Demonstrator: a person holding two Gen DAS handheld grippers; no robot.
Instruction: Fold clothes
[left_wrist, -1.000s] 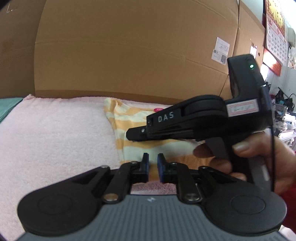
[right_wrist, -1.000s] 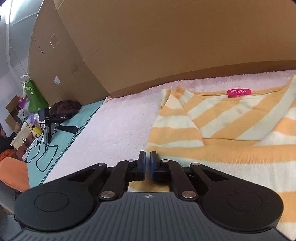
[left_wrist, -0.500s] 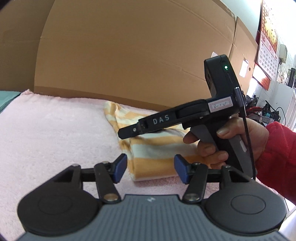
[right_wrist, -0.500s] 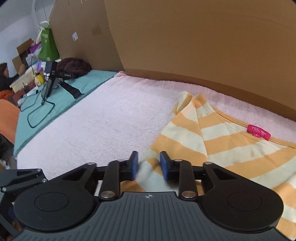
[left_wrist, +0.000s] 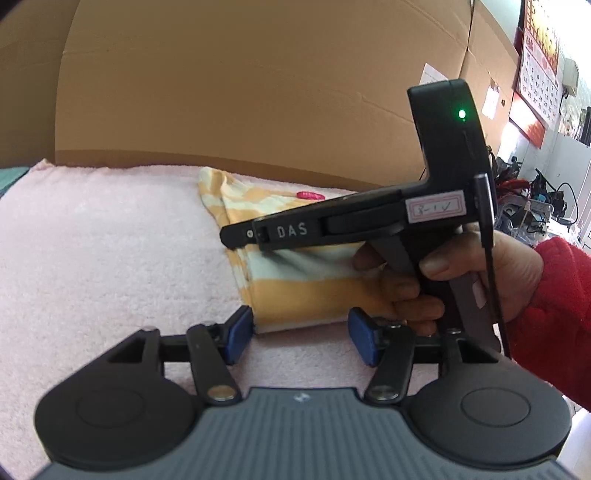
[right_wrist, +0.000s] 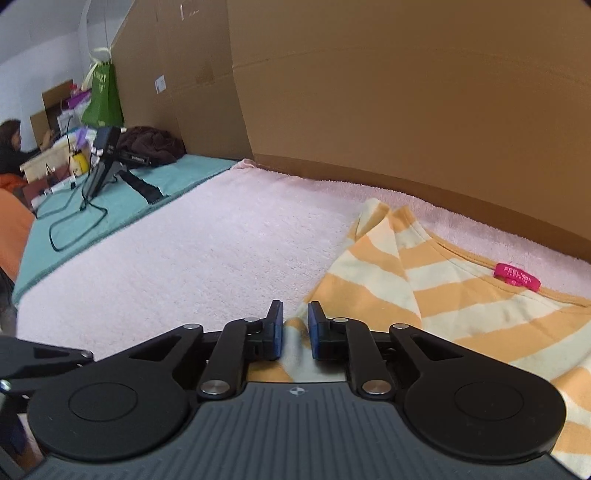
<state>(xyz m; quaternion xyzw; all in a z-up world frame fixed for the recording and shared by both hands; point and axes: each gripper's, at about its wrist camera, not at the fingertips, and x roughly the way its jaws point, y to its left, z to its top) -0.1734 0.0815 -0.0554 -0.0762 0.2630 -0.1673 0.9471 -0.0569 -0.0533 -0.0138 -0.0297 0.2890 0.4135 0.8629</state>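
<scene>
Lying folded on the pink towel (right_wrist: 207, 251) near the cardboard wall (left_wrist: 240, 81), the orange-and-cream striped shirt (right_wrist: 461, 306) shows its pink neck label (right_wrist: 516, 277) at the far side. The left gripper (left_wrist: 301, 334) hangs spread wide just before the shirt's near edge. The right gripper (right_wrist: 295, 328) stands slightly parted, with cloth between its blue pads (right_wrist: 276, 330).

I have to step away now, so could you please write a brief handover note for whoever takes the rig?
Left gripper: open, empty, at the shirt's near edge.
Right gripper: open a little, fabric between its fingers, no firm grip visible.
Shirt: lies on the pink towel, collar label up, left sleeve folded in.
Done: one side fold.
Left: probably regrip the hem and fold further.
</scene>
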